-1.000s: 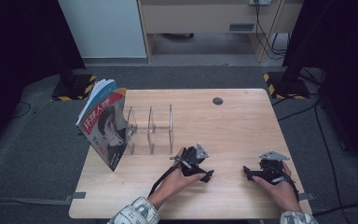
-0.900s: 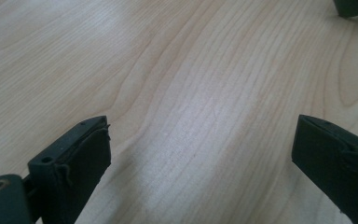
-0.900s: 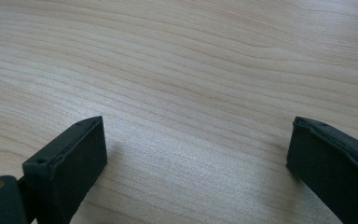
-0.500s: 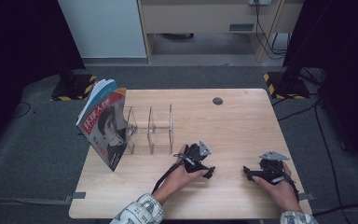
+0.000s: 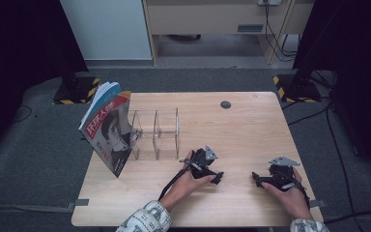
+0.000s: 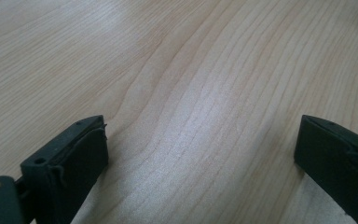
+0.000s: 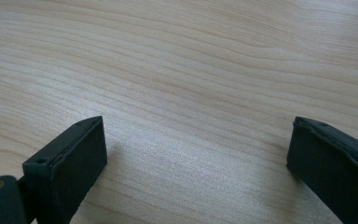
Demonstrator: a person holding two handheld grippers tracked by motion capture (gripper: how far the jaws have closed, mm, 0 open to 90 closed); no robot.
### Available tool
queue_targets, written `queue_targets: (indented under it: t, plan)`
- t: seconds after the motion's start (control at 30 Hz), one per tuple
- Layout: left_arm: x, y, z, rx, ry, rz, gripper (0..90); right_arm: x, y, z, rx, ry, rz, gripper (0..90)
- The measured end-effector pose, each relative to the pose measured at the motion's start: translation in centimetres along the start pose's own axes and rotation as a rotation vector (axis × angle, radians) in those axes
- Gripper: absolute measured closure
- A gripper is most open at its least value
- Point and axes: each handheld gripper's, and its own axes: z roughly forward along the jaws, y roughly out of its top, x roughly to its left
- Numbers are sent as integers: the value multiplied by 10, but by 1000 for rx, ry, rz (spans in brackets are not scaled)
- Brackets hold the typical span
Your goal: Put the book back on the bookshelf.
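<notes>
A light wooden table (image 5: 251,121) stands on grey carpet (image 5: 38,159); behind it, a pale cabinet (image 5: 106,29) and a beige desk (image 5: 212,14).

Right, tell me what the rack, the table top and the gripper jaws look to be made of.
Rack: apparently clear acrylic or similar plastic; the table shows through its dividers. Table: light wood or wood-look laminate, matte, with visible grain lines; which one is unclear. Left gripper and right gripper jaws: matte black, probably plastic with rubbery pads.
</notes>
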Motion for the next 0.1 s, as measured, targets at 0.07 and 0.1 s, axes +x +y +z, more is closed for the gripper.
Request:
queue_targets:
  t: [0.07,0.1]
  plan:
    - [0,0,0,1,-2,1,17,0,0,0,0,0,0,51]
    - [0,0,0,2,-4,1,16,0,0,0,0,0,0,51]
